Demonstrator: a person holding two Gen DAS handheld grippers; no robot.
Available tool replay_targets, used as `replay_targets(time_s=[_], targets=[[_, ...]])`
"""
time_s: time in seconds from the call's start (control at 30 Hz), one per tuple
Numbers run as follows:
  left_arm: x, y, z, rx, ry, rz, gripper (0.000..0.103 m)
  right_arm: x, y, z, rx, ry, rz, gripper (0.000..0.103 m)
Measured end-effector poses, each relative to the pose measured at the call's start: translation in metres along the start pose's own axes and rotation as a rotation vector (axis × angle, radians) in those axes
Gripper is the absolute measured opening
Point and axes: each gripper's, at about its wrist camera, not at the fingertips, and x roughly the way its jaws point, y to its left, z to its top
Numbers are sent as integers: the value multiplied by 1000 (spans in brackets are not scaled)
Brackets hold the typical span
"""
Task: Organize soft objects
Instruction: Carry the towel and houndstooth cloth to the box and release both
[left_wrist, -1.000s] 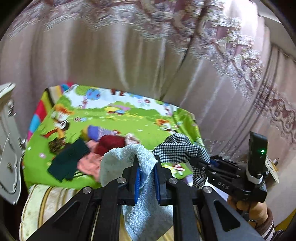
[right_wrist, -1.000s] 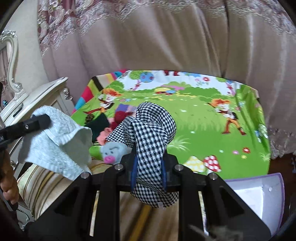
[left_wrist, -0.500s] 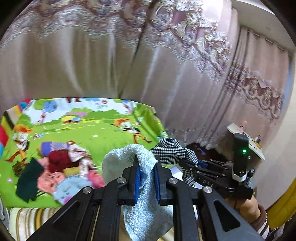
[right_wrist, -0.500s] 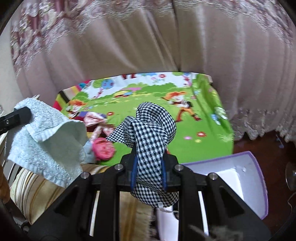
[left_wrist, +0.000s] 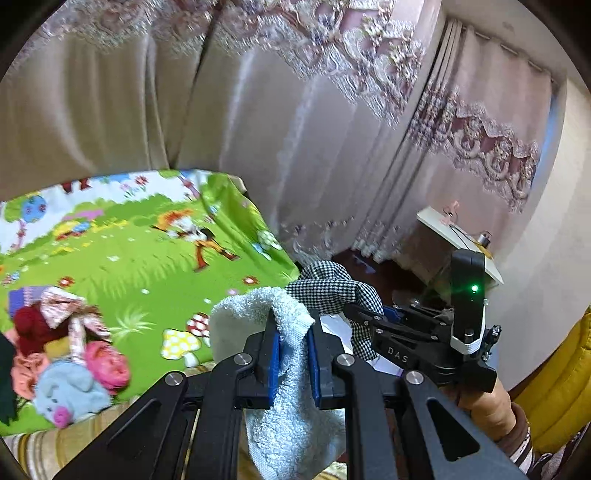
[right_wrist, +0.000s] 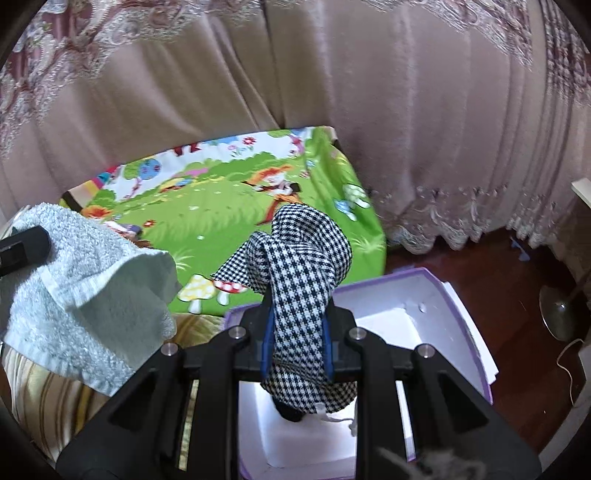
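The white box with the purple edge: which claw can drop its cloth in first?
Probably the right claw. Its checkered cloth already hangs over the open box. The left claw, gripping the pale blue towel, sits further left, beside the green mat.

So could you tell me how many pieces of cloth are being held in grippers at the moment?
2. A pale blue towel is clamped in the left gripper, and a black-and-white checked cloth is clamped in the right gripper, above the white box.

- Left gripper (left_wrist: 293, 347): jaws closed on a pale towel (left_wrist: 291, 398), pointing toward 12 o'clock.
- Right gripper (right_wrist: 297, 332): jaws clamped on a checked cloth (right_wrist: 299, 266), tilted downward.
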Motion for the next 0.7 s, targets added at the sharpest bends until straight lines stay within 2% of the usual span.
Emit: replay_targets(time_s=[0.1, 0.33, 0.4, 0.47, 0.5, 0.53, 0.57, 0.6, 0.7], targets=[[19, -7, -2, 7, 32, -12, 14, 3, -10, -3, 2, 11, -39, 25], [55, -16, -3, 21, 91, -26, 14, 10, -20, -9, 11, 40, -58, 26], [63, -16, -3, 10, 106, -37, 18, 11, -22, -8, 18, 42, -60, 31], [69, -16, -3, 7, 118, -36, 28, 12, -24, -8, 25, 43, -69, 52], [70, -15, -3, 6, 116, -38, 32, 12, -24, -7, 27, 39, -73, 56], [69, -14, -3, 2, 112, -39, 40, 11, -25, -7, 27, 31, -76, 61], [68, -12, -3, -4, 107, -39, 48, 10, -25, -7, 25, 25, -76, 64], [67, -11, -2, -9, 104, -39, 50, 9, -24, -6, 22, 22, -75, 65], [63, -8, -1, -15, 93, -31, 52, 9, -22, -5, 19, 19, -73, 66]])
